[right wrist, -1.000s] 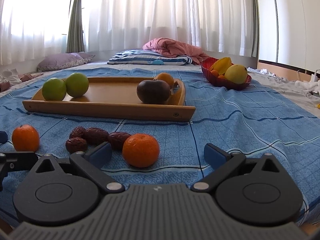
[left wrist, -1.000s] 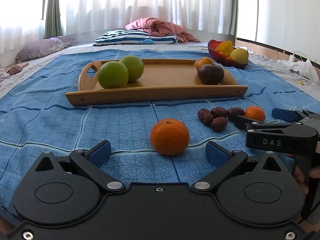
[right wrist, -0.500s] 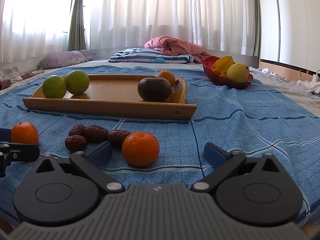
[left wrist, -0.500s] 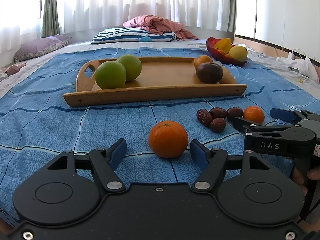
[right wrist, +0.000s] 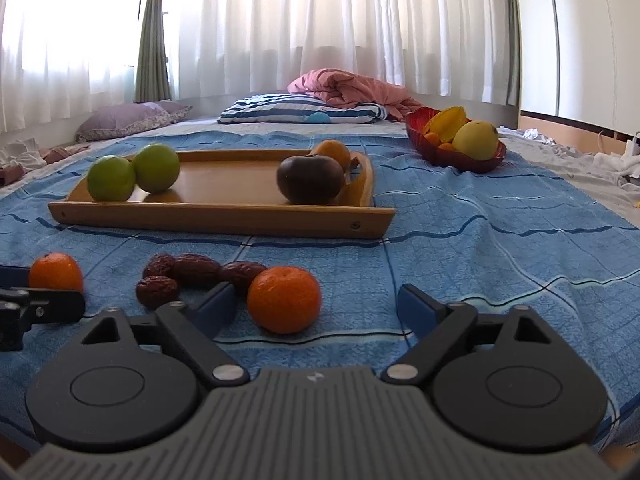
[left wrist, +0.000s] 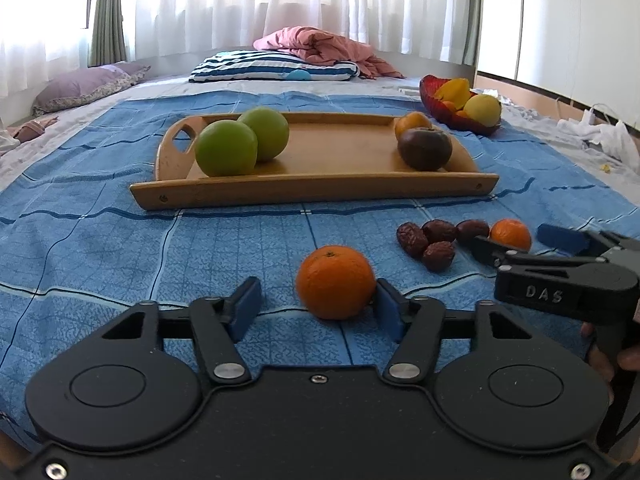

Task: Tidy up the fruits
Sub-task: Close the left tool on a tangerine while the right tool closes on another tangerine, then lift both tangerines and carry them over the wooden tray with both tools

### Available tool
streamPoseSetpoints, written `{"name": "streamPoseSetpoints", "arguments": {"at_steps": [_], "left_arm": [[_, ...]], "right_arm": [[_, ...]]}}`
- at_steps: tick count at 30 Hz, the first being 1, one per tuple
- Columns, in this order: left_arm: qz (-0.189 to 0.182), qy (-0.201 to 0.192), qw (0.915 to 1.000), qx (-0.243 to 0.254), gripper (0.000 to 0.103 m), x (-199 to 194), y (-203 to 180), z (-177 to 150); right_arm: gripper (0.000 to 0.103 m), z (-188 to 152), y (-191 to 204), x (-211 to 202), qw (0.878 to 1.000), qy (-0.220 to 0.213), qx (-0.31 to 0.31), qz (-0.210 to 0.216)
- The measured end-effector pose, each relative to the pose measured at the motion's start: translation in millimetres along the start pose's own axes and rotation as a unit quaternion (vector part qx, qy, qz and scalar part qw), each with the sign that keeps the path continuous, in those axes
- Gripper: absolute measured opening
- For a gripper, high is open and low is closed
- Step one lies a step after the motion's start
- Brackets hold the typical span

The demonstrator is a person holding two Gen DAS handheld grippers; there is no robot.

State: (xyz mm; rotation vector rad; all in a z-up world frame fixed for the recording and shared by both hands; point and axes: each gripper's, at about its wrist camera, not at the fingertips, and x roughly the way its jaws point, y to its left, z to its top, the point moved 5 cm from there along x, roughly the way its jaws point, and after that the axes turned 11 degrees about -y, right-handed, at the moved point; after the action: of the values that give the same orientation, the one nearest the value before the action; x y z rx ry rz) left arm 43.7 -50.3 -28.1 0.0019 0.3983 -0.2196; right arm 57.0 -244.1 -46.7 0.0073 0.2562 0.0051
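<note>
Smooth wooden tray (left wrist: 316, 194), woven blue cloth blanket (left wrist: 100, 248), matt black plastic tool (left wrist: 316, 312), wrinkled dates (left wrist: 434, 238)

The only readable lettering is "DAS", raised on the black body of the right claw (left wrist: 532, 240) at three o'clock in the left wrist view.

left wrist: low, forward | right wrist: same | shared: tray (left wrist: 312, 194)

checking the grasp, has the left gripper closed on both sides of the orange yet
No: in the left wrist view the left gripper has only its right pad against the orange, with blue blanket showing between fruit and left pad.
</note>
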Motion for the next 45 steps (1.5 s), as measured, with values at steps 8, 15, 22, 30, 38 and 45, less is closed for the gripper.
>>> {"name": "streamPoseSetpoints", "arguments": {"at_steps": [8,15,22,30,38,45], "left_arm": [[-0.009,-0.002,1.0000,-0.001,0.040,-2,-4,5],[-0.011,0.001,0.9999,-0.005,0.040,-1,-4,7],[-0.011,0.001,0.9999,-0.005,0.039,-1,-4,7],[-0.005,-0.003,1.0000,-0.005,0.039,-1,-1,10],[0.003,-0.011,0.9999,-0.001,0.039,0,0,18],[0.005,-0.022,0.9997,-0.001,0.039,7,2,31]], "right_arm": [[0.075,0,13,-7,1.000,-0.005,-0.006,0.013],[0.069,2,15,-10,1.000,-0.004,0.004,0.021],[0.054,3,12,-12,1.000,-0.006,0.015,0.016],[0.040,6,9,-16,1.000,-0.009,0.022,0.007],[0.039,15,6,-20,0.999,-0.027,0.032,-0.002],[0.040,31,10,-15,0.999,-0.041,0.034,0.007]]}}
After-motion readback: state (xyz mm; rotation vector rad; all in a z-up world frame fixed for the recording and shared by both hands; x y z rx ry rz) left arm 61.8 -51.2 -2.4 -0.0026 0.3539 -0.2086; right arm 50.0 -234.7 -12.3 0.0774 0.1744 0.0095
